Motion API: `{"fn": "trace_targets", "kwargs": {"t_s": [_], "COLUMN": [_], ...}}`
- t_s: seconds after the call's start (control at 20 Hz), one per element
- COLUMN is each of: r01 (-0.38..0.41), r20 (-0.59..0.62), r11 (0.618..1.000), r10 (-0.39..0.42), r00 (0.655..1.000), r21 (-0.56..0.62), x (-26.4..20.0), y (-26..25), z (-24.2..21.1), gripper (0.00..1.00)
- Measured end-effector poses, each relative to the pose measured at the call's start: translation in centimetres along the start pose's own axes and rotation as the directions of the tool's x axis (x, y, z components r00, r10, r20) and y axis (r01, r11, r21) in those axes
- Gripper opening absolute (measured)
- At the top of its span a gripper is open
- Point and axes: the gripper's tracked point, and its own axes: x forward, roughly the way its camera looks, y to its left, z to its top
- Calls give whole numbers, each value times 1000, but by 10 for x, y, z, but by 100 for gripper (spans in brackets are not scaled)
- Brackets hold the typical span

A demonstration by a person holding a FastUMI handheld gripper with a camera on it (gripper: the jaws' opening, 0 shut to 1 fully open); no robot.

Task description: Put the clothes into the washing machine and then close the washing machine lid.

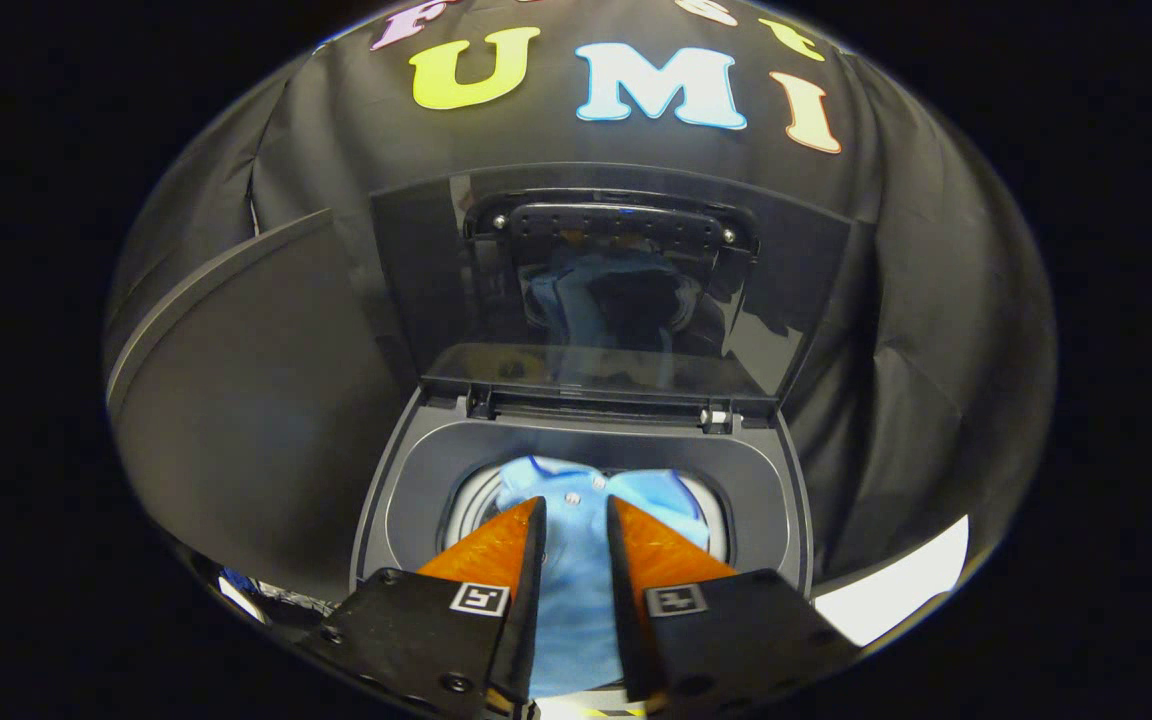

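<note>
Over the open washer (406, 500), your gripper (574, 525) points down at the drum, and a light blue shirt (576, 580) runs between the two fingers and spreads into the drum mouth beyond them. The fingers stand close together with cloth in the narrow gap; they look clenched on the shirt, though the contact itself is hard to make out.

Judging by how the shirt lies, you are at the drop. Lower the cloth well into the drum before you let go, so no sleeve or hem drapes over the rim (591, 445), where it could catch when the lid closes. Part the fingers fully and lift straight up, so that the fabric does not snag and come back out with you.

Next comes the lid (796, 300), which stands raised behind the opening, its glossy underside mirroring the blue cloth. Its handle (616, 222) sits at the top edge; reach there and bring it forward over the hinge (716, 417).

Around the washer hangs black cloth, with a curved dark panel (236, 400) to one side.
</note>
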Motion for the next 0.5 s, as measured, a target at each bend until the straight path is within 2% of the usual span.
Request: {"fn": "trace_targets", "kwargs": {"t_s": [0.15, 0.5], "r01": [9, 33], "r20": [-10, 14], "r11": [1000, 999], "r10": [-9, -33], "r00": [1000, 999], "r21": [-7, 13], "x": [-1, -9], "y": [1, 1], "z": [-2, 1], "gripper": [97, 97]}}
